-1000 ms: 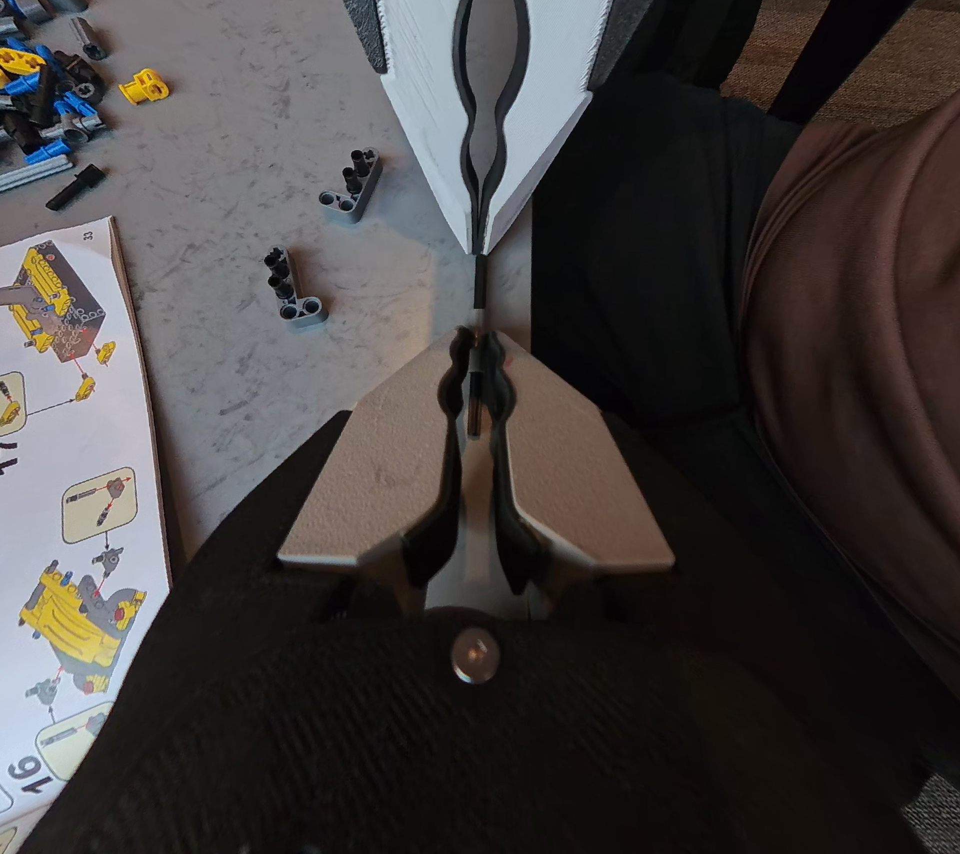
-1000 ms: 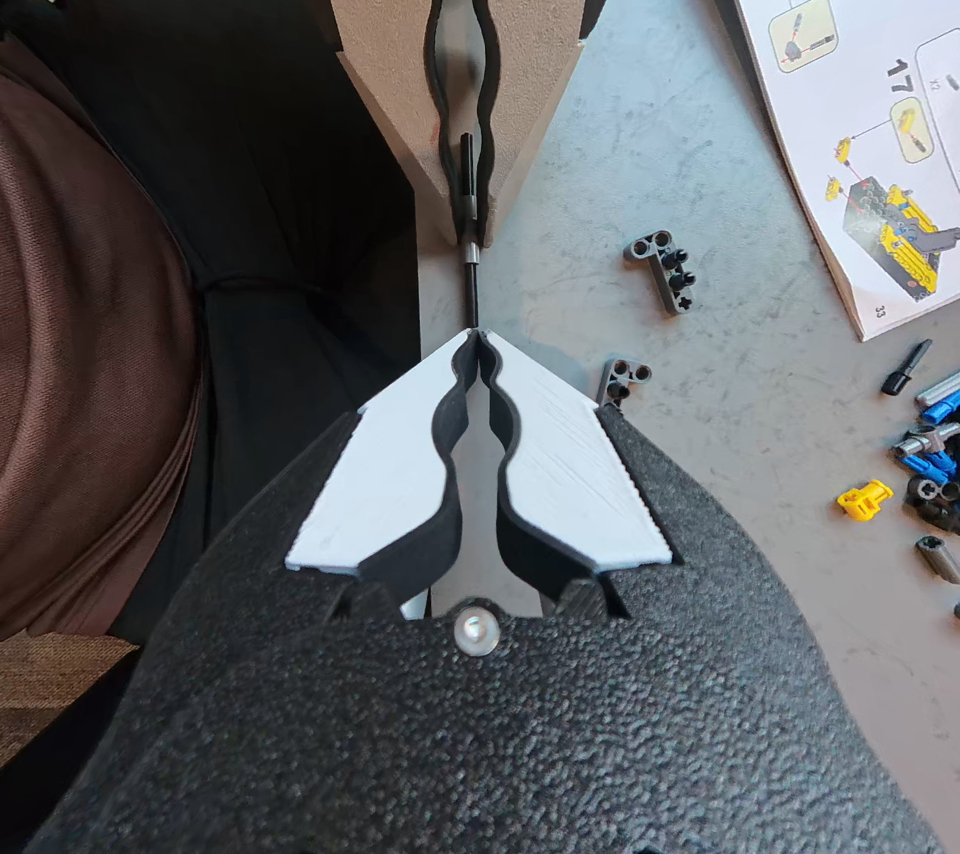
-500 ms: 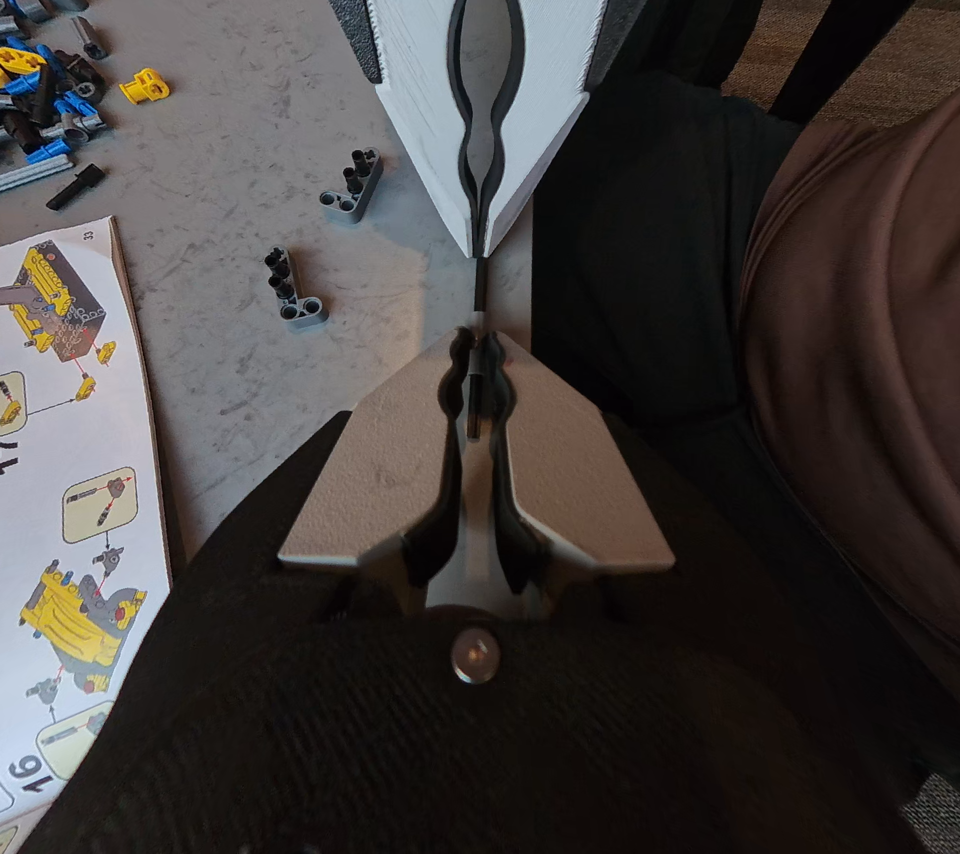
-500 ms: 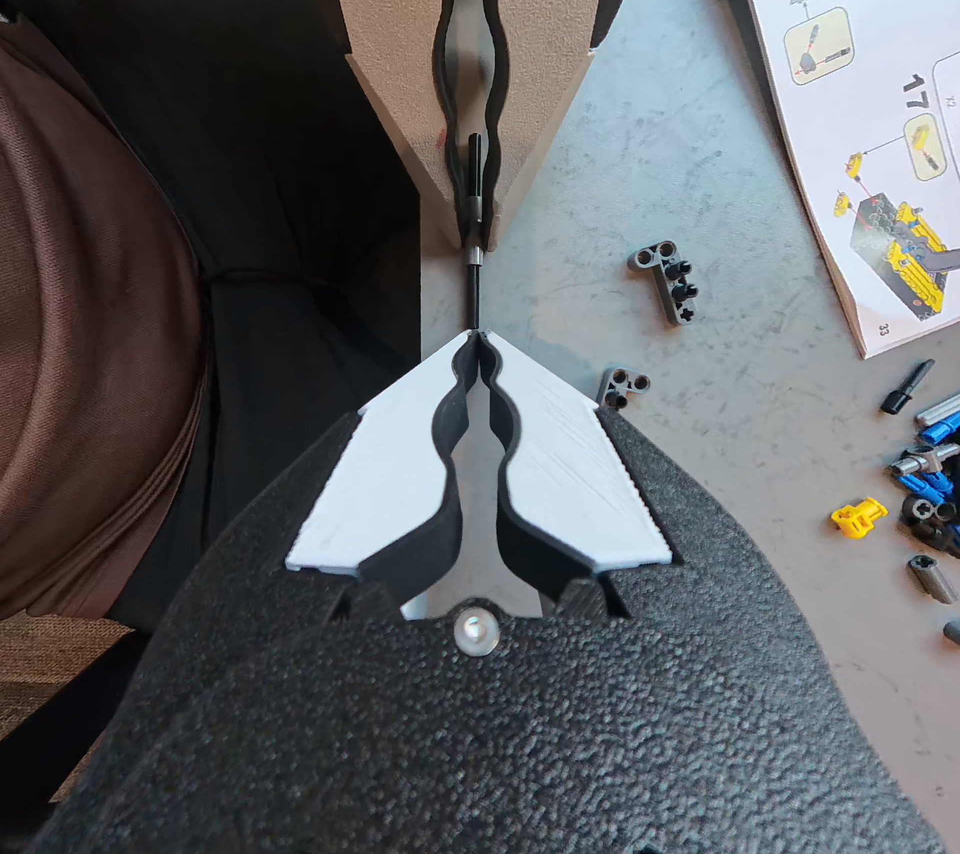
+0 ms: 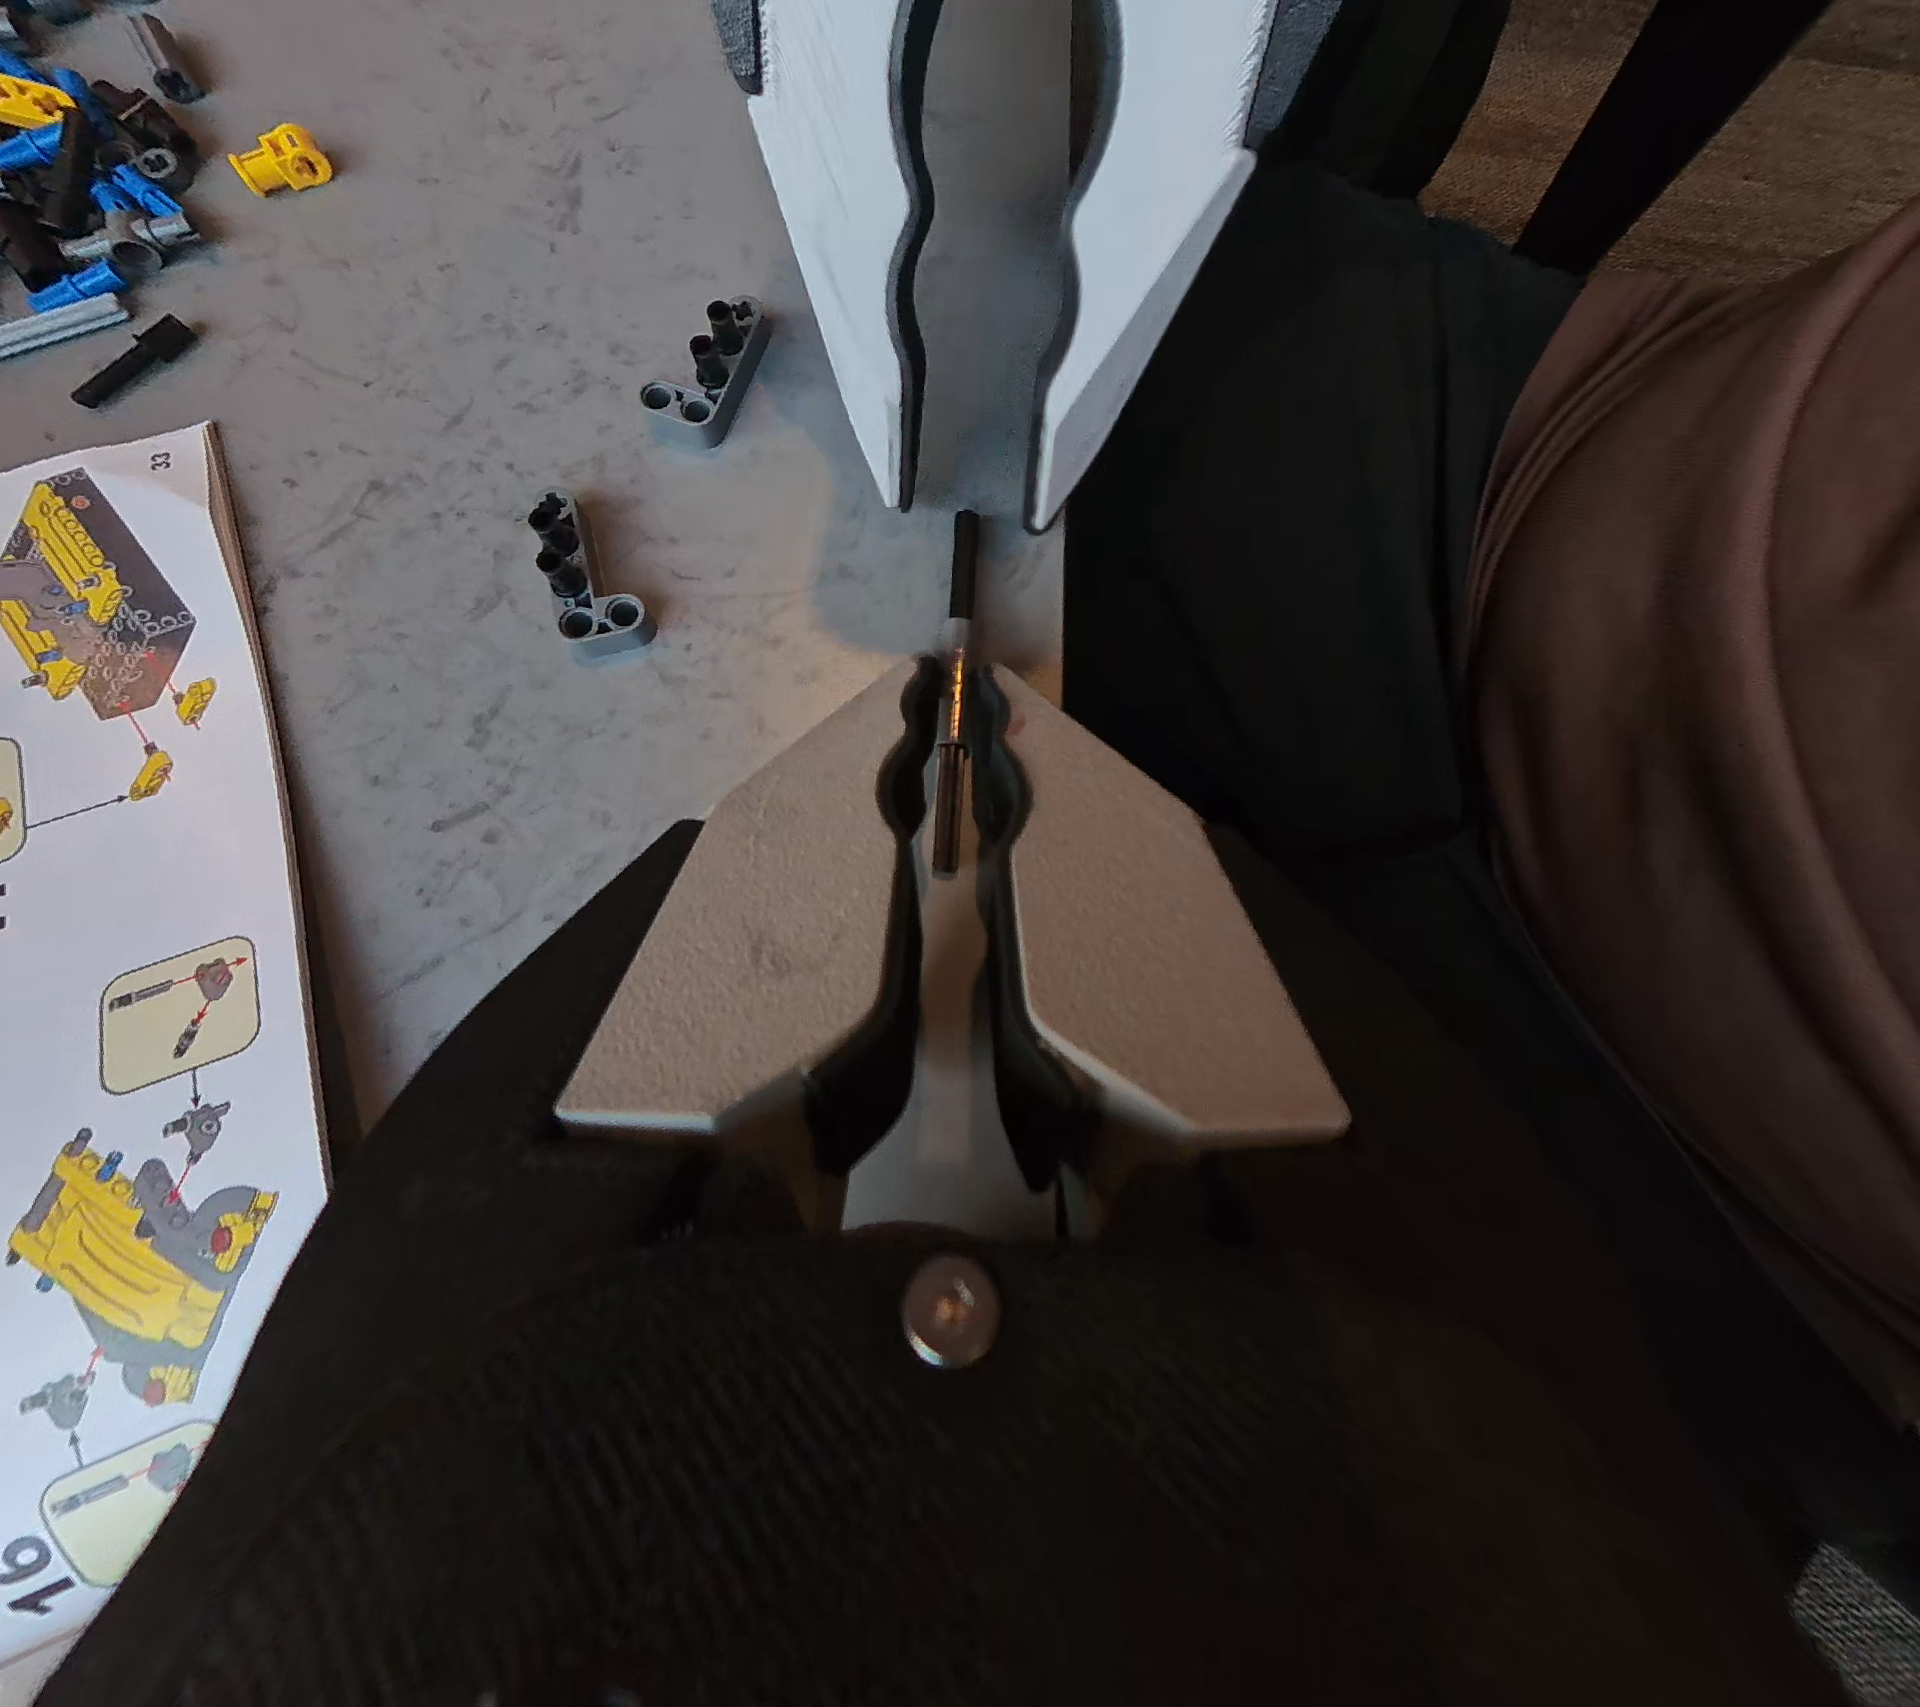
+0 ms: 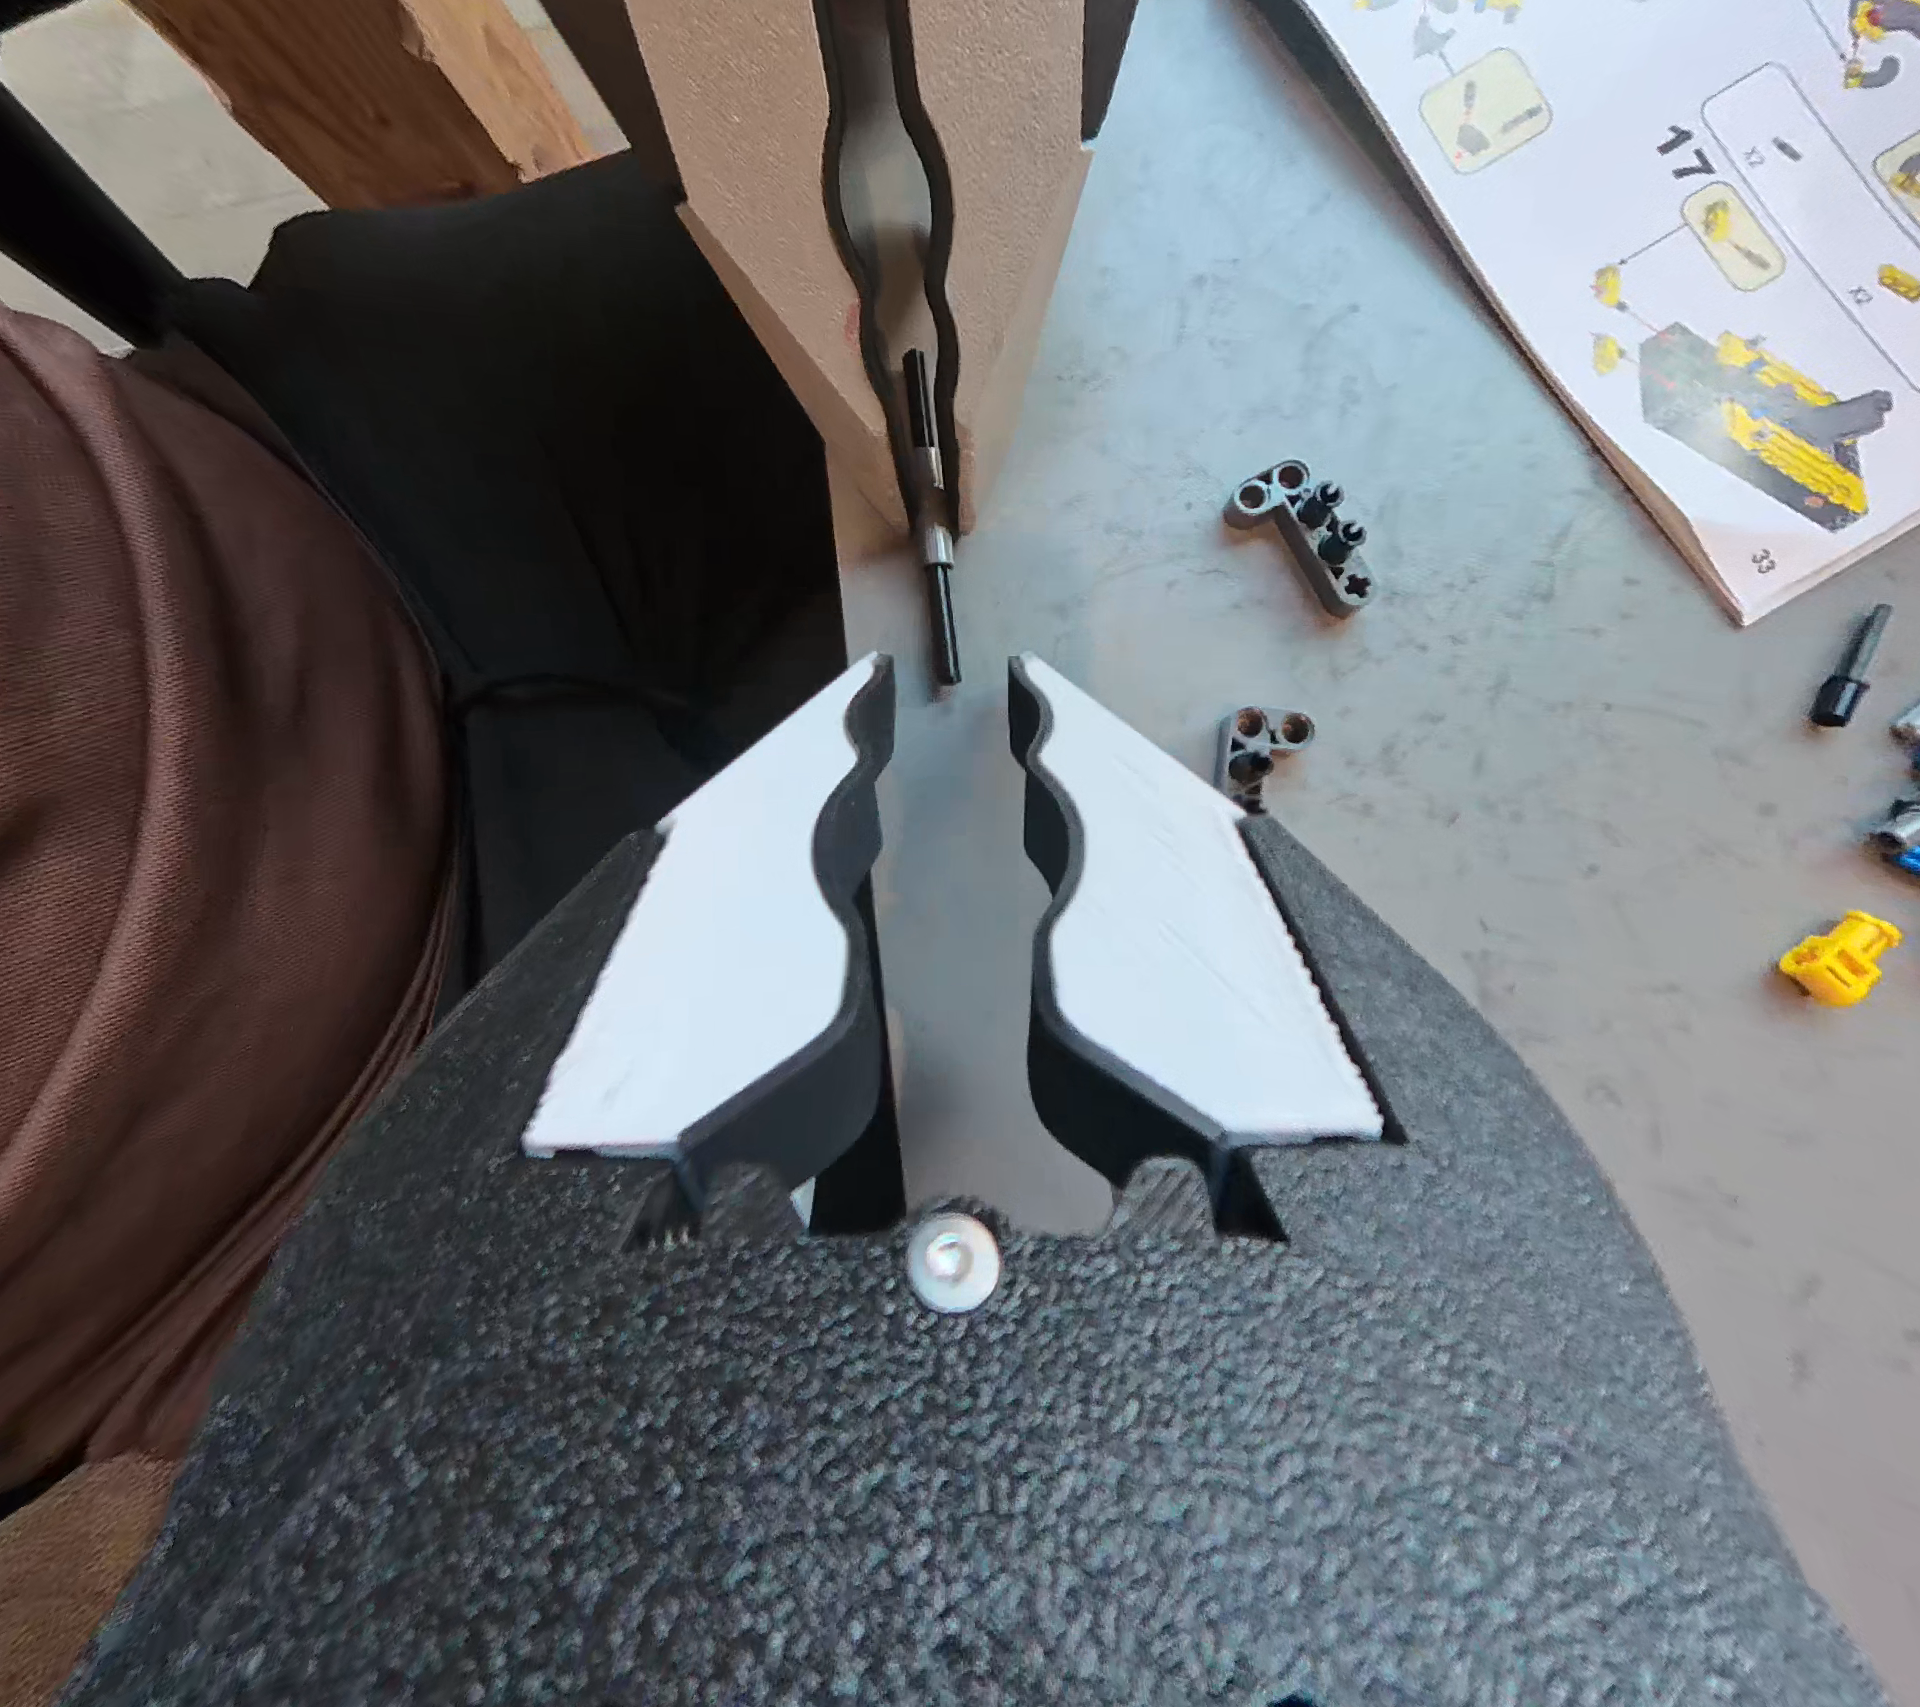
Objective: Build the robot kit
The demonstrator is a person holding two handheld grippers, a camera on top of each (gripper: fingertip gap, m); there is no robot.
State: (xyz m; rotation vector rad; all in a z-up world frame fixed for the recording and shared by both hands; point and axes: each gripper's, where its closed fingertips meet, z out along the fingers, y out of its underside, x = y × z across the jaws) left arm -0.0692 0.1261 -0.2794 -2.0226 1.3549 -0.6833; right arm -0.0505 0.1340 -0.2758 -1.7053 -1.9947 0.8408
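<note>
L tongs (image 5: pixel 954 670) were clamped on a thin black axle (image 5: pixel 952 701) with a small grey bushing, near the surface (image 5: pixel 499 99) edge. R tongs (image 6: pixel 951 670) stood apart, axle tip just off their 12 o'clock, not touching. Two grey L-beams (image 5: pixel 587 582) lay at 10 o'clock, instruction booklet (image 5: pixel 125 826) at 9.

Right gripper (image 6: pixel 951 670): jaws parted since 0.5 s ago, axle (image 6: pixel 940 608) released.
Axle: tip now free, just ahead of right gripper's fingertips.
</note>
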